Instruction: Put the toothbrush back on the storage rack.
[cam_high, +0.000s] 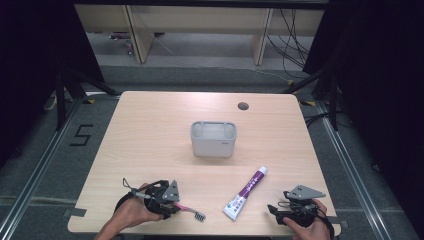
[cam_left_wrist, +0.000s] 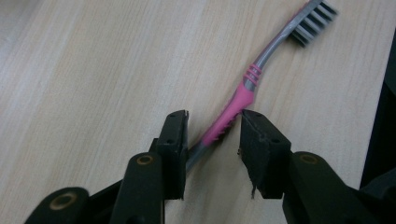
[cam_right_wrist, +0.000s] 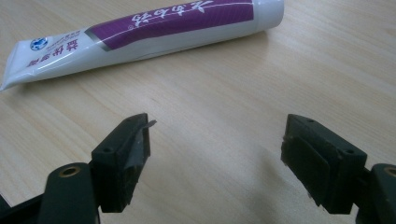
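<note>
While left gripper (cam_left_wrist: 212, 133) straddles toothbrush (cam_left_wrist: 243, 95) loosely, right gripper (cam_right_wrist: 215, 144) gapes wide; toothpaste (cam_right_wrist: 140, 32), holder (cam_high: 213, 139) apart.

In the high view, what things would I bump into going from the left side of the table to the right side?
left gripper → toothbrush → grey holder → toothpaste tube → right gripper

A pale wooden surface (cam_high: 150, 130) with a round cable hole (cam_high: 243, 106) stands on grey carpet floor (cam_high: 45, 165). Black curtains (cam_high: 30, 60) hang at both sides. Beyond the far edge, light wooden furniture legs (cam_high: 135, 35) rise, with black cables (cam_high: 292, 40) trailing down beside them.
</note>
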